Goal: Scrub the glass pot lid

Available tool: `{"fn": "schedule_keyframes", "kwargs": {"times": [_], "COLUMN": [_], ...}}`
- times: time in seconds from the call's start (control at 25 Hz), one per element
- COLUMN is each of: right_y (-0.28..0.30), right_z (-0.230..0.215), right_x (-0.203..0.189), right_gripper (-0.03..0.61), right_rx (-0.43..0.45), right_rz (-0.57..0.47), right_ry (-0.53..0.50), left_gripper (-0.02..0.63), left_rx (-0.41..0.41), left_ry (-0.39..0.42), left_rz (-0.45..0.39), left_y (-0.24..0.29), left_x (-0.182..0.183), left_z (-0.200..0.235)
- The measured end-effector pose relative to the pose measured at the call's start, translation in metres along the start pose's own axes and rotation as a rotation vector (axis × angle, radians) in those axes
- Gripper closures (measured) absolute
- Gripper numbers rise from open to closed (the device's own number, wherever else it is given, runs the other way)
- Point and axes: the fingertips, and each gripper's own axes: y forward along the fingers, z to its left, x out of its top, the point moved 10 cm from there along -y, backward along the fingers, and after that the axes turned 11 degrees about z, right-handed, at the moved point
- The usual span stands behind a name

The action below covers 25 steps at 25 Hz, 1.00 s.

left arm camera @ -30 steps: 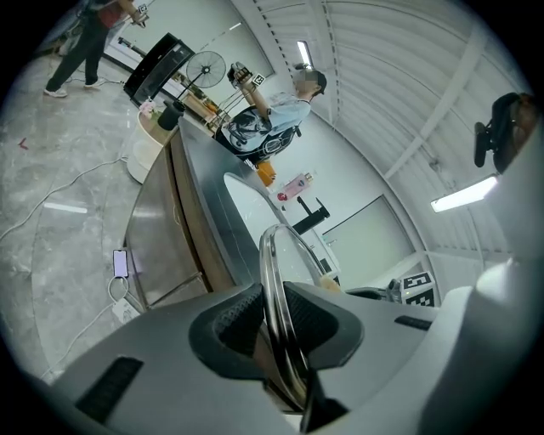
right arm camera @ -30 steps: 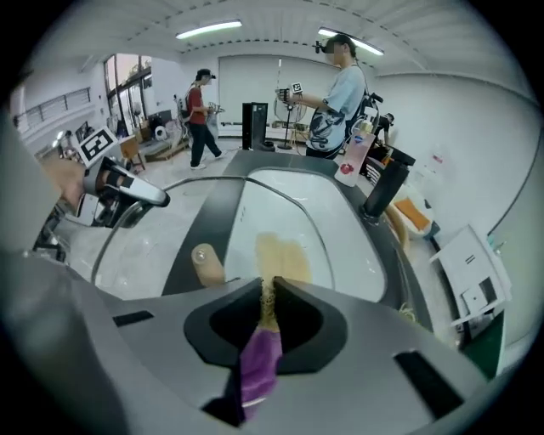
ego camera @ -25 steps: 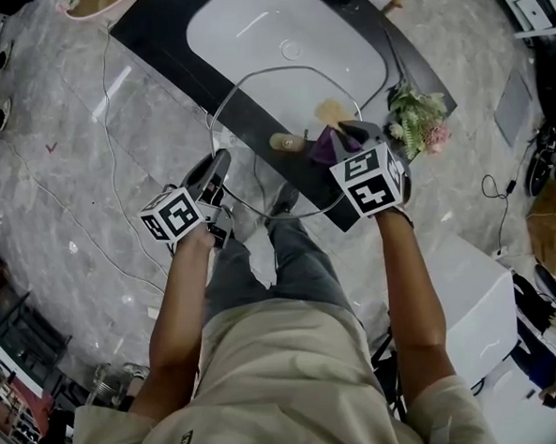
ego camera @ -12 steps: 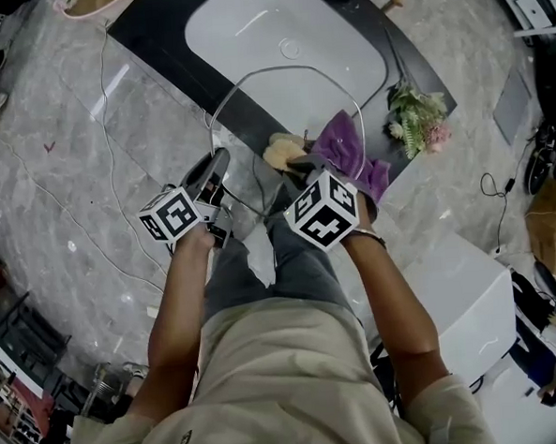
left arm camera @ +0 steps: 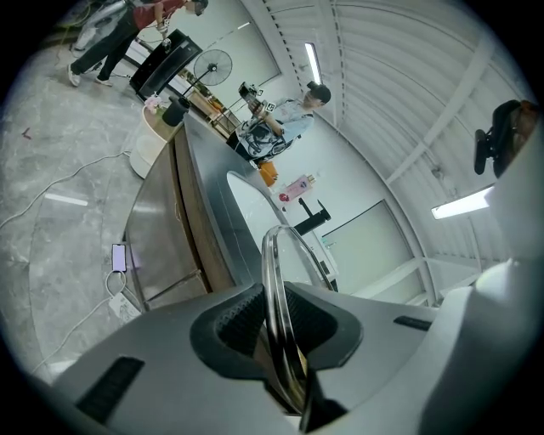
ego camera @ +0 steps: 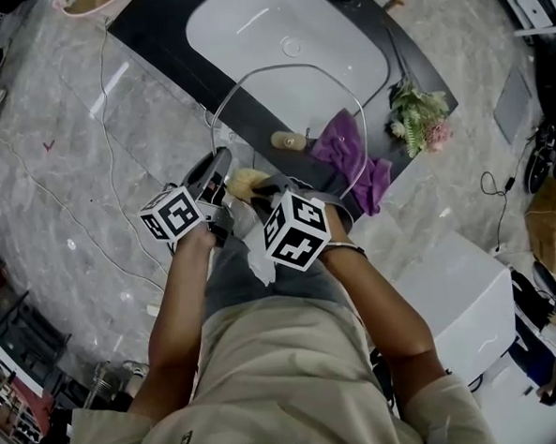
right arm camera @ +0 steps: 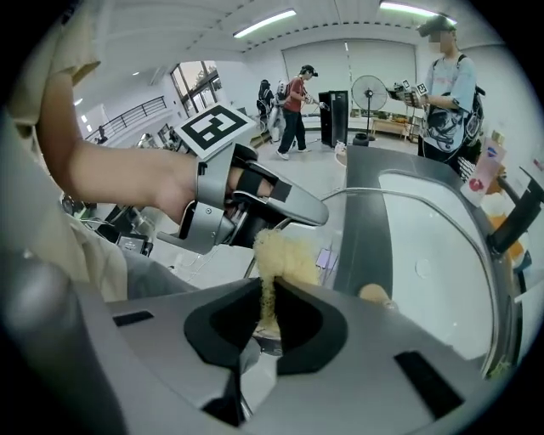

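Observation:
In the head view the clear glass pot lid (ego camera: 331, 96) stands tilted over the dark counter, its wooden knob (ego camera: 287, 142) at the centre. My left gripper (ego camera: 220, 165) is shut on the lid's left rim; in the left gripper view the metal rim (left arm camera: 270, 280) runs between the jaws of my left gripper (left arm camera: 280, 344). My right gripper (ego camera: 257, 188) is shut on a yellow sponge (ego camera: 245, 180) at the lid's lower left, close to the left gripper. In the right gripper view the sponge (right arm camera: 282, 255) sticks out of my right gripper (right arm camera: 270, 306), with the lid rim (right arm camera: 425, 200) arcing beyond.
A purple cloth (ego camera: 347, 154) lies on the black counter (ego camera: 159, 36) under the lid's right side. A white sink basin (ego camera: 276, 38) is set behind it, with a bunch of flowers (ego camera: 417, 119) at the counter's right end. People (right arm camera: 295, 109) stand in the background.
My right gripper has swept left across the lid with the sponge, from beside the purple cloth to next to the left gripper. The left gripper and lid have stayed put.

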Motion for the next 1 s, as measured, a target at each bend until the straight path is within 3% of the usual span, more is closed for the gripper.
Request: {"fn": "schedule_keyframes", "kwargs": {"times": [0.36, 0.68, 1.0], "right_y": [-0.014, -0.048, -0.054], "right_z": [-0.041, -0.098, -0.095], "right_x": [-0.051, -0.091, -0.083], "right_gripper": [0.540, 0.540, 0.540], "right_rx": [-0.074, -0.281, -0.336], "right_rz": [0.059, 0.082, 0.065], "right_ry": [0.138, 0.341, 0.360], "left_gripper": [0.541, 0.540, 0.508], "left_rx": [0.006, -0.004, -0.140], "left_ry": [0.011, -0.005, -0.004], "left_rz": [0.007, 0.041, 0.127], "left_y": [-0.003, 0.001, -0.011], "left_x": [-0.003, -0.003, 0.002], "left_z": [-0.001, 0.004, 0.001]}}
